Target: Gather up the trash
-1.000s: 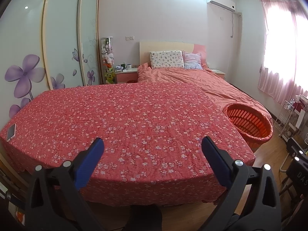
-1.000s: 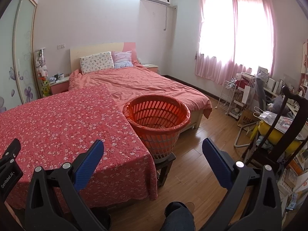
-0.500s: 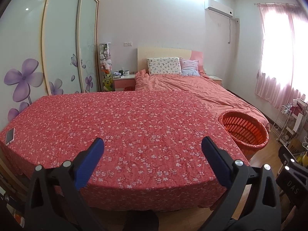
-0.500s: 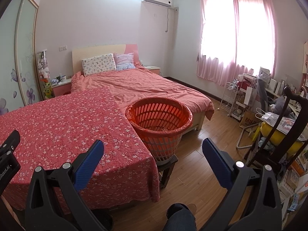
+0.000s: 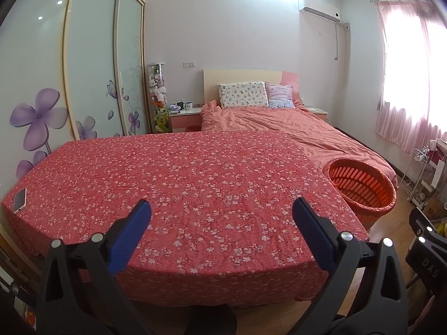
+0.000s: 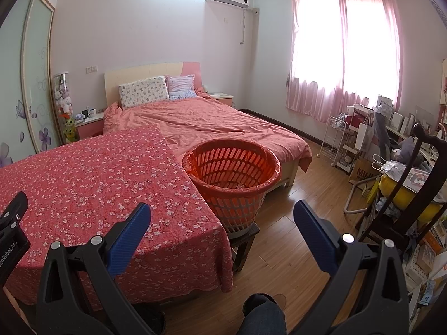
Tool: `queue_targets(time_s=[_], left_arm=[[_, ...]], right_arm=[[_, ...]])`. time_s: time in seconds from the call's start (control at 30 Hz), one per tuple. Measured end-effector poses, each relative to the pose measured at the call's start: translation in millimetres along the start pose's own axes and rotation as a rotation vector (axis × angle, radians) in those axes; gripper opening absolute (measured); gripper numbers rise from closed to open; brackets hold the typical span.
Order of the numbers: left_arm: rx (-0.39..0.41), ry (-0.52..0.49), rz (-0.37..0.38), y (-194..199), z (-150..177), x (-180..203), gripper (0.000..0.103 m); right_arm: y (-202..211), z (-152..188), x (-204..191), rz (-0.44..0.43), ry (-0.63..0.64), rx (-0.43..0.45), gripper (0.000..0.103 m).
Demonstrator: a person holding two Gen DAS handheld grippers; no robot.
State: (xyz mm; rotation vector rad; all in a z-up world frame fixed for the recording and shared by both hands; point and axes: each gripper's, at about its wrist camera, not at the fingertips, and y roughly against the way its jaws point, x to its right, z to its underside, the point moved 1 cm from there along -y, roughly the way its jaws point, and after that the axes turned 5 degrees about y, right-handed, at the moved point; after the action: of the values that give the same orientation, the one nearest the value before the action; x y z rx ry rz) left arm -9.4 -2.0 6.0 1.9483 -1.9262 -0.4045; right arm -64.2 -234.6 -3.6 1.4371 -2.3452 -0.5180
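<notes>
Both grippers — left gripper [image 5: 220, 217] and right gripper [image 6: 220, 219] — hover with jaws spread wide, grasping nothing. Orange basket [image 6: 233, 178] stands just beside the right edge of the floral-covered desk [image 5: 195, 181]; phone [image 5: 20, 200] lies at its near-left corner.

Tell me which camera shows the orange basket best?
The right wrist view. There the basket sits near the middle, whole, so you see inside it and the little stool under it. In the left wrist view the basket is off at the right side, and the flowery table hides its bottom.
</notes>
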Motion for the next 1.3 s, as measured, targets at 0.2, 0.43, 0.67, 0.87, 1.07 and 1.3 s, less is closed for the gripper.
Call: queue_targets(time_s=[0.2, 0.43, 0.67, 0.87, 1.07, 1.3], left_arm=[[-0.001, -0.001, 0.000, -0.9, 0.6, 0.2, 0.099], [-0.001, 0.000, -0.001, -1.1, 0.3, 0.2, 0.099], [-0.003, 0.000, -0.001, -1.4, 1.2, 1.0, 0.099], [-0.003, 0.000, -0.001, -1.3, 1.0, 1.0, 0.099], [-0.004, 0.000, 0.000, -1.3, 0.7, 1.2, 0.099], [-0.005, -0.001, 0.000, -1.9, 2.3, 1.7, 0.099]], right_arm=[[-1.1, 0.3, -0.4, 0.002, -0.002, -0.002, 0.101], [-1.1, 0.5, -0.6, 0.001, -0.002, -0.003, 0.101], [-1.2, 0.3, -0.8, 0.001, -0.003, -0.004, 0.101], [-2.4, 0.3, 0.1, 0.001, -0.002, -0.004, 0.101], [-2.5, 0.0, 0.3, 0.001, -0.003, -0.005, 0.101], [-2.5, -0.5, 0.5, 0.000, -0.003, -0.005, 0.101]])
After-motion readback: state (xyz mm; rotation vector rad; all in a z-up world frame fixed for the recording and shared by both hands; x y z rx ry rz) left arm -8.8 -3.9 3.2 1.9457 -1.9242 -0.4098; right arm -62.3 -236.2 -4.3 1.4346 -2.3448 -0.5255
